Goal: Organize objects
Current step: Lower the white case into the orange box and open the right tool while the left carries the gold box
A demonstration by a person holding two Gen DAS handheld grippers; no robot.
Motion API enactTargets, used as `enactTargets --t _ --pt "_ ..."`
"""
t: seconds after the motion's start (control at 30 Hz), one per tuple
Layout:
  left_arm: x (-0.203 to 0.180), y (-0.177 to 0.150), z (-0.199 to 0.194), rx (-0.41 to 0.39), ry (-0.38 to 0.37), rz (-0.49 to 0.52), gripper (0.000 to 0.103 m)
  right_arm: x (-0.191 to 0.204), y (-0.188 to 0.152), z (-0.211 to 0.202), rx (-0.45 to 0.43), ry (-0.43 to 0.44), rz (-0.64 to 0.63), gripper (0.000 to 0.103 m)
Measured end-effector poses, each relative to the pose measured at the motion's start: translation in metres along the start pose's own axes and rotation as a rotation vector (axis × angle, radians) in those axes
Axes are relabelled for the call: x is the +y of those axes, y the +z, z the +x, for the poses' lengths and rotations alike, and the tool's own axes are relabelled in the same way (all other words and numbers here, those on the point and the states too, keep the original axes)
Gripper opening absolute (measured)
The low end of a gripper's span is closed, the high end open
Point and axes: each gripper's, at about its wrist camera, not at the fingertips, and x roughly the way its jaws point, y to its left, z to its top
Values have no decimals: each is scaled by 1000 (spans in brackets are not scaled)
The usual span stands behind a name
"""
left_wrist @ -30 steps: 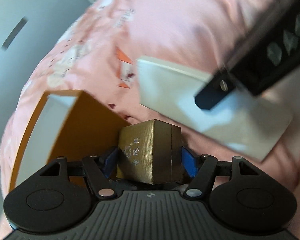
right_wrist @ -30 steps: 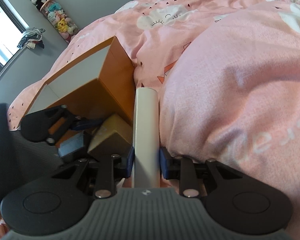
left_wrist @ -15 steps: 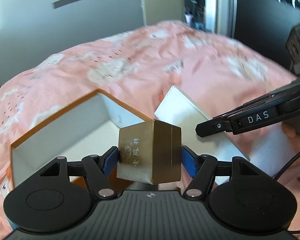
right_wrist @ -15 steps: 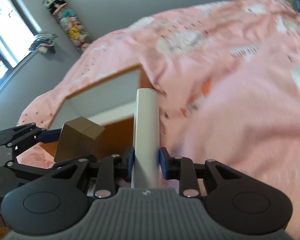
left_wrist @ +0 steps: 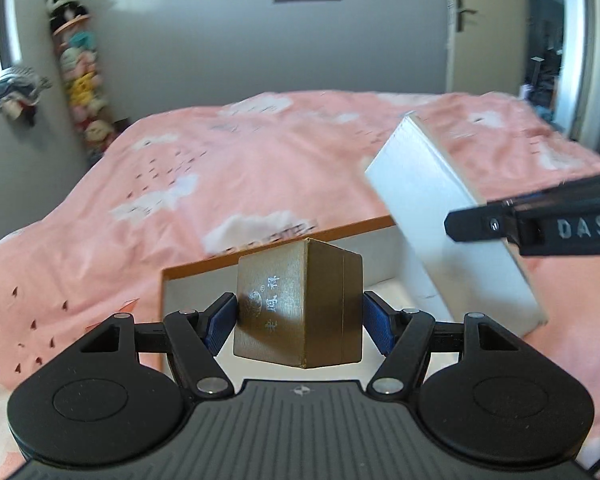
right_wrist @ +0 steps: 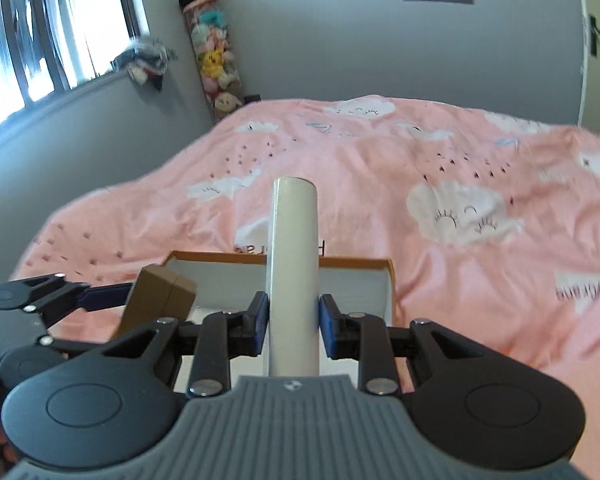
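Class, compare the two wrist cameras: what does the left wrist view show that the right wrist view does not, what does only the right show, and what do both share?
Only the left wrist view shows the gold box's printed face, the white box's broad side and a door handle. Only the right wrist view shows the window and the white box edge-on in the right gripper. Both show the orange tray, pink bedspread and stacked plush toys.

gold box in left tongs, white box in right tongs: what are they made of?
Gold box: looks like rigid paperboard with a satin metallic wrap; crisp edges, a lid seam and printed characters show. White box: probably matte card; flat faces, sharp folds, no gloss. Neither is certain from looks alone.
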Motion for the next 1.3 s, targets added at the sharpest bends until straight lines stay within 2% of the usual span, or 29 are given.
enactTargets --t 0.07,0.2,0.33,0.6,0.8,0.9,1.07,1.3 --pt "9 -4 10 15 6 -11 78 4 4 27 37 -18 -18 29" --pt "24 -13 21 41 -31 -21 78 8 1 74 137 -43 -37 29" --pt "26 -22 29 61 -41 -13 78 15 -10 114 236 -117 -107 29" --pt "31 -26 38 53 -73 -30 78 19 -30 157 336 -312 -278 29" --pt "31 -29 45 68 -59 -10 78 23 -44 180 421 -384 -366 29" --pt "30 -31 45 70 -66 -11 78 19 -48 187 481 -357 -340 29" --pt "28 -32 45 74 -70 -15 78 11 -42 183 496 -320 -287 29" --pt "29 -35 46 78 -65 -14 78 19 -34 162 490 -165 -202 29"
